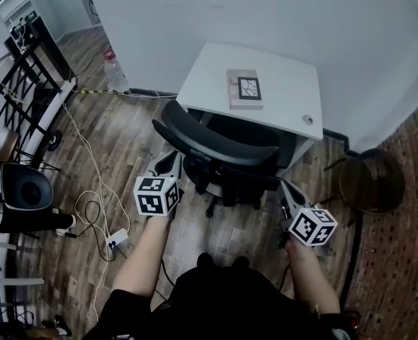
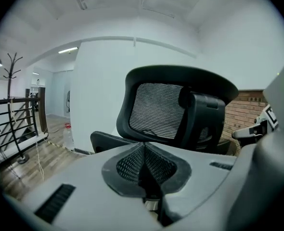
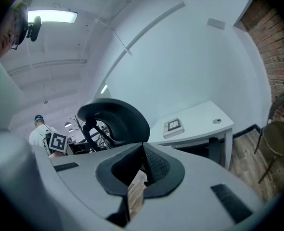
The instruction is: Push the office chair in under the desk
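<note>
Office chair [image 1: 219,146]: seat tucked beneath the desk [image 1: 283,83], backrest toward me. Left gripper [image 1: 170,160]: jaws closed, empty, near the backrest's left edge. Right gripper [image 1: 285,190]: likewise, right side. I judge them shut for pushing, not grasping.

Black office chair [image 1: 227,154] under white desk [image 1: 280,76]

Pale grey left tongs [image 1: 171,159], right tongs [image 1: 284,188], black-and-white marker cubes [image 1: 156,195], black textured pads [image 2: 164,166], seemingly dark top [image 1: 223,297]

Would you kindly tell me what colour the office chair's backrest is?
The backrest is black, mesh-patterned in the middle; the left gripper view shows it best.
</note>
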